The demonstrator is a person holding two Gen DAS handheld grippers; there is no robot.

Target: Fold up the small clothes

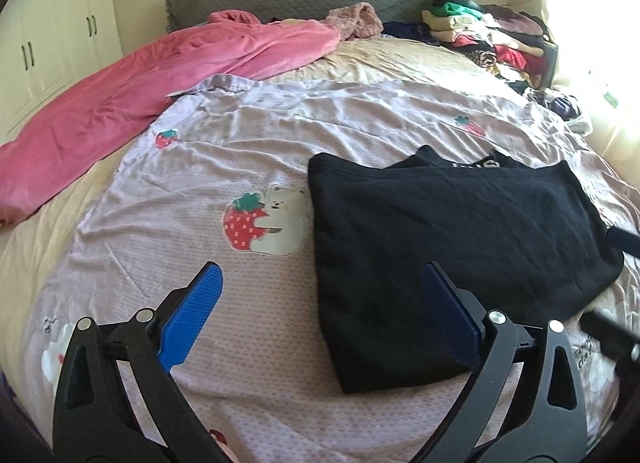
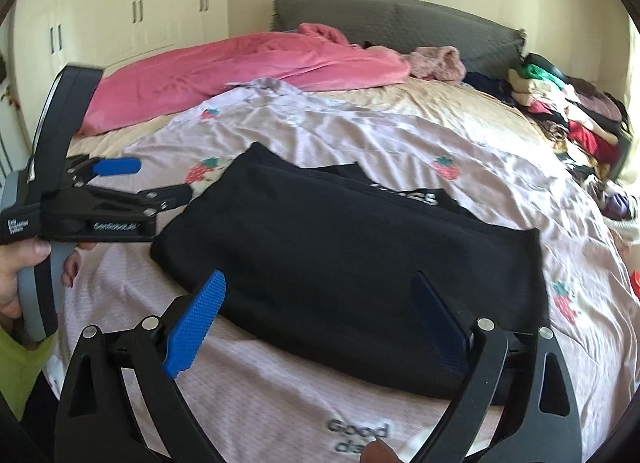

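Our left gripper [image 1: 320,287] hangs with its jaws spread wide and nothing between them — its left pad over the lilac strawberry-print sheet [image 1: 208,167], its right pad over the near edge of the black garment [image 1: 452,231]. That garment lies folded flat on the bed, white lettering showing at its far edge. Further right, our right gripper [image 2: 318,297] also stands wide and empty above it.

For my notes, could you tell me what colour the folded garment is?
Black garment, with white lettering at its far edge; clearest in the right wrist view.
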